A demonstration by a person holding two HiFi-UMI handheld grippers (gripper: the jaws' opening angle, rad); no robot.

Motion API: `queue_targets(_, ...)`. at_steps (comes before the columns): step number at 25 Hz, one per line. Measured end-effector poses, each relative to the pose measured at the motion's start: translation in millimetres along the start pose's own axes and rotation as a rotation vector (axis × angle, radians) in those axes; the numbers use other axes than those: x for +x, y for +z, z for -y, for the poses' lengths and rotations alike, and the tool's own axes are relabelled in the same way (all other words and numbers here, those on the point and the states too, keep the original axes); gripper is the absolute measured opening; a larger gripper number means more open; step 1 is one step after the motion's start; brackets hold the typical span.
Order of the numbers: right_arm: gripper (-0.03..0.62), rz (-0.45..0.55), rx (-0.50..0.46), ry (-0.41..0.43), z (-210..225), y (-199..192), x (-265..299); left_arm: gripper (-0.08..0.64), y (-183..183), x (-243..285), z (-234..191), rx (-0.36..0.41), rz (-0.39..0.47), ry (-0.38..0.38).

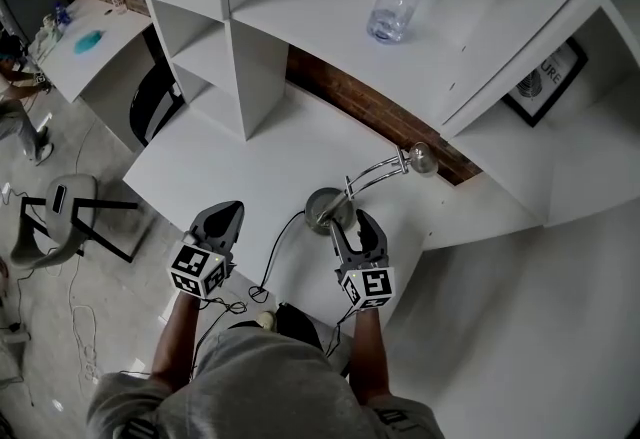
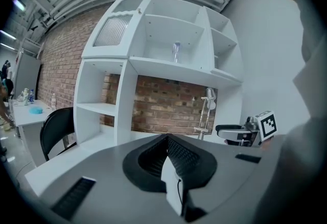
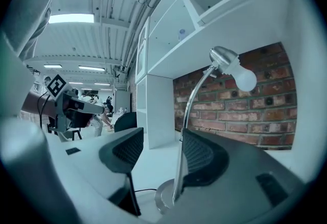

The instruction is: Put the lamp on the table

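Backing onto brick wall (image 1: pixel 360 103), white table (image 1: pixel 225 177) bears lamp (image 1: pixel 323 206).

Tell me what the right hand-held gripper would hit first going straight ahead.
The lamp's chrome stem: it stands between the open jaws of the right hand-held gripper, near its right jaw, so contact would likely come at once.
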State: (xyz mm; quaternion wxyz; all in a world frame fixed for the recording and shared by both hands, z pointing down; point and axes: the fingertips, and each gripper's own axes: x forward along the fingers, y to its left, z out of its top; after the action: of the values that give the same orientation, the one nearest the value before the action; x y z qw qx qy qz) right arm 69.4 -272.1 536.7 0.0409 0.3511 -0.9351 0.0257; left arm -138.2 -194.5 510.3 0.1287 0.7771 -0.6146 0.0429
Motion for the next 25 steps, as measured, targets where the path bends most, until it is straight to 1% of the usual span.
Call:
queue_targets(7,0.216,0.029,-0.009,-0.027,-15,17,-20,0.003,8,-13,10,0.012,0.024,-0.031)
queue_targets(13,0.152,0.047,-0.019,-0.070,-25,27,-40,0.003,9,-28,19,0.003,0.035,-0.053)
queue_targets(18,0.119,0.054,-0.020,-0.106,-32,32,-58,0.003,14,-40,31,0.002,0.052,-0.081)
queue_targets(21,0.110,0.060,-0.002,-0.115,-35,33,-68,0.003,15,-46,36,0.007,0.059,-0.091)
queue_targets(25,0.095,0.070,-0.007,-0.135,-42,35,-82,0.003,13,-56,42,0.011,0.059,-0.100)
